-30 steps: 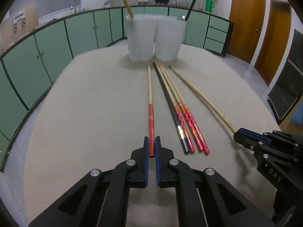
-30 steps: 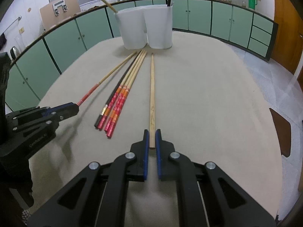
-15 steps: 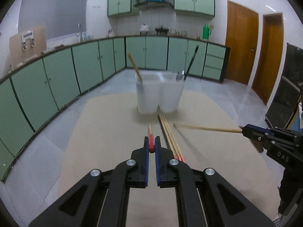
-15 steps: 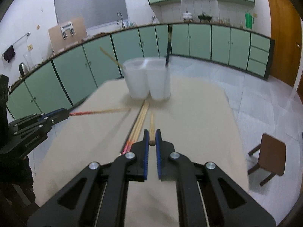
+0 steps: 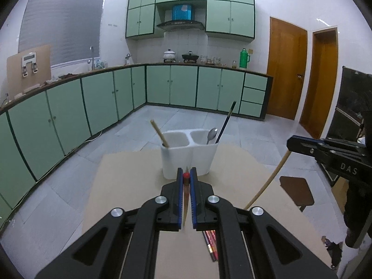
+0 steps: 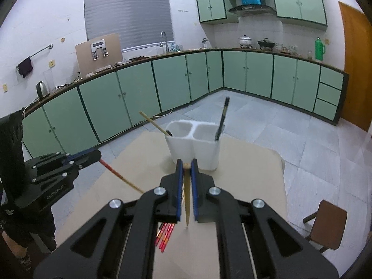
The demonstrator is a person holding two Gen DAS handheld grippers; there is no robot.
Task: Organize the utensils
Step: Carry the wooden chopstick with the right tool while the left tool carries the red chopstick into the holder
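Note:
My left gripper is shut on a red-ended chopstick, lifted and hanging tip down over the table. My right gripper is shut on a plain wooden chopstick, also hanging tip down. A white two-compartment holder stands at the table's far end, ahead of both grippers. Its left cup holds a wooden chopstick; its right cup holds a spoon and a black chopstick. Several red-ended chopsticks lie on the table below.
The beige table ends just behind the holder. A brown stool stands on the floor to the right. Green cabinets line the far walls. The left gripper shows in the right wrist view.
Both grippers have lifted their chopsticks off the table and tilted up; the chopsticks swung from lying flat to hanging tip down. The view rose from the tabletop to the room.

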